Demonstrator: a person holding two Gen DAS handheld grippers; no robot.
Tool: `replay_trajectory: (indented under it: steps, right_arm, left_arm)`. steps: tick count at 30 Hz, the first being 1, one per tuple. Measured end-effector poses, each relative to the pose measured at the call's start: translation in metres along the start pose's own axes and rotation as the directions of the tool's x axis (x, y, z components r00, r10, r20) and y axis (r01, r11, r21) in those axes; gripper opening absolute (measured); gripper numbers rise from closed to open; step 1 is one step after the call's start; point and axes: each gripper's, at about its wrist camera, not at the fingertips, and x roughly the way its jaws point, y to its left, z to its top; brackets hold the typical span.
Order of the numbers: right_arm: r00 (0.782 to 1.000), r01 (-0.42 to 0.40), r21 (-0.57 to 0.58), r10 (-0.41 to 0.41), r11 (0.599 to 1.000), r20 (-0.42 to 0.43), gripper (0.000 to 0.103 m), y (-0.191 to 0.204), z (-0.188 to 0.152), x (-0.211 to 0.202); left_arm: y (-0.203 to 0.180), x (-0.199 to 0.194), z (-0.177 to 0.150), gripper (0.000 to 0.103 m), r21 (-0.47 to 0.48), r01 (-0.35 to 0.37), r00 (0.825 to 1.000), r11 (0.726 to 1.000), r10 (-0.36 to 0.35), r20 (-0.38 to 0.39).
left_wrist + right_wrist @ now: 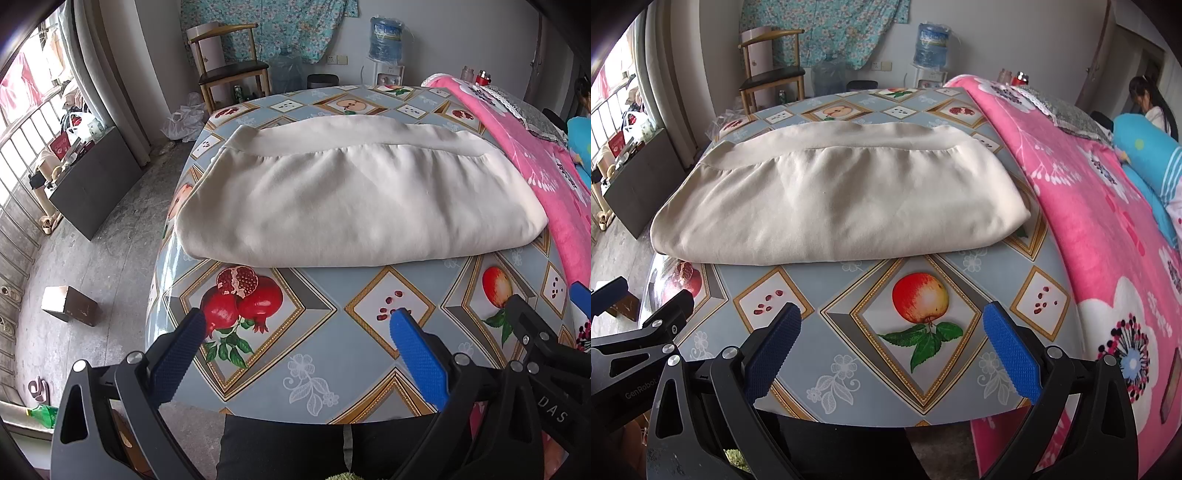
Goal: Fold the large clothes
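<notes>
A cream garment (pixel 343 192) (pixel 834 199) lies folded into a wide flat bundle on the fruit-patterned tablecloth (pixel 321 332) (pixel 849 332), its ribbed band along the far edge. My left gripper (pixel 299 325) hovers open over the table's near edge, well short of the garment, nothing between its blue pads. My right gripper (pixel 892 317) also stands open above the apple print, empty, close to the near edge. In the left wrist view the right gripper's black frame (pixel 532 332) shows at the right; the left one (pixel 653 325) appears at the left of the right wrist view.
A pink floral blanket (pixel 1108 236) covers the right side of the surface, with a blue pillow (pixel 1148 155) and a seated person (pixel 1148 103) beyond. A wooden chair (pixel 229 62) and a water dispenser (pixel 386 48) stand at the far wall. A small box (pixel 68 304) sits on the floor at left.
</notes>
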Motion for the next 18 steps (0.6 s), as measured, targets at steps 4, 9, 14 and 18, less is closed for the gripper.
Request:
replay_trajectory:
  steps: [4,9,14,18]
  right_arm:
    - [1.000,0.001,-0.001,-0.001,1.000,0.001,0.096,-0.0016,0.0002,0.0000]
    - [1.000,0.002,0.000,-0.002,1.000,0.000,0.096,0.0005,0.0002,-0.0002]
    - [1.000,0.001,0.000,-0.001,1.000,0.000,0.096,0.0013,0.0002,-0.0003]
    - [1.000,0.002,-0.001,-0.002,1.000,0.000,0.096,0.0003,0.0004,-0.0003]
  left_arm:
    - [0.0001,-0.0002,-0.0004,0.098,0.000,0.000,1.000,1.000,0.000,-0.001]
    - [-0.0003,0.0001,-0.0001,0.098,0.000,0.000,1.000,1.000,0.000,0.000]
    - [-0.0001,0.0000,-0.0002,0.098,0.000,0.000,1.000,1.000,0.000,-0.001]
    - [0.0002,-0.0001,-0.0002,0.098,-0.001,0.001,1.000,1.000,-0.001,-0.001]
